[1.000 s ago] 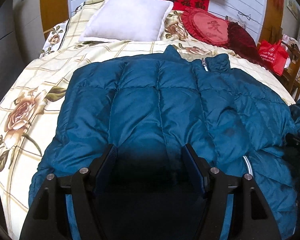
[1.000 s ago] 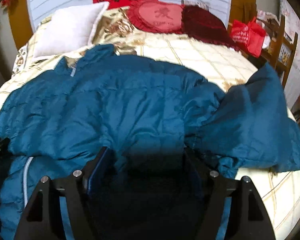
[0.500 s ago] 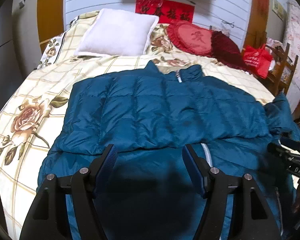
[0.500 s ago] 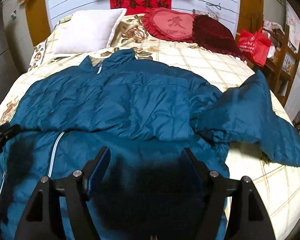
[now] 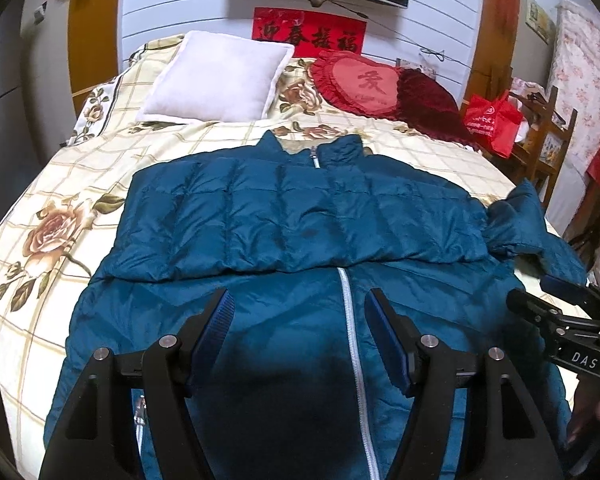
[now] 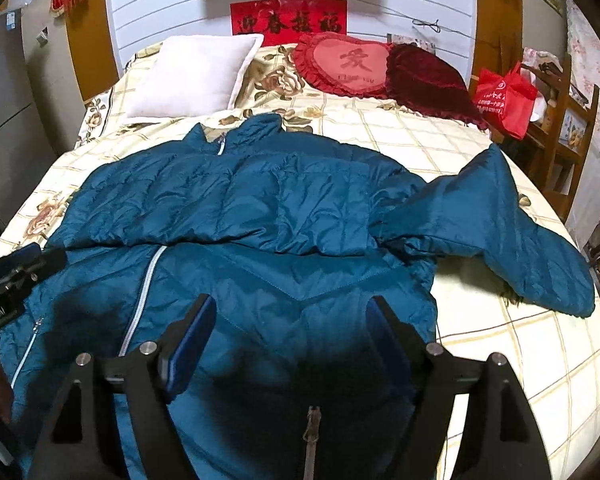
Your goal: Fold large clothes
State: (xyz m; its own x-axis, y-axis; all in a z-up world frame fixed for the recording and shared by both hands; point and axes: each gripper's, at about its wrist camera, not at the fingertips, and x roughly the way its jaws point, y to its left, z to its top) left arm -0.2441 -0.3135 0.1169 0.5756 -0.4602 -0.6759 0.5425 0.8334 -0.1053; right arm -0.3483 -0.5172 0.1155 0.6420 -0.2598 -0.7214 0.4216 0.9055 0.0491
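A large teal puffer jacket point(image 5: 300, 216) lies zipper-up on the bed, with one quilted sleeve folded flat across its chest. Its other sleeve point(image 6: 500, 220) sticks out loose to the right. My left gripper point(image 5: 299, 298) hovers open above the jacket's lower front, beside the white zipper point(image 5: 348, 320), with nothing between its fingers. My right gripper point(image 6: 291, 302) hangs over the lower right panel; its jaws are opening and nothing is between them. Each gripper also shows in the other's view: the right gripper point(image 5: 560, 320), the left gripper point(image 6: 12, 268).
The bed point(image 5: 60, 184) has a cream floral cover. At its head lie a white pillow point(image 5: 220, 76), a red heart cushion point(image 5: 360, 84) and a dark red cushion point(image 6: 428, 80). A red bag point(image 5: 492, 120) sits on a wooden chair point(image 5: 548, 136) to the right.
Both grippers have pulled back and risen away from the jacket, so more of the bed and wall shows. The jacket's zipper and lower front have come into view.
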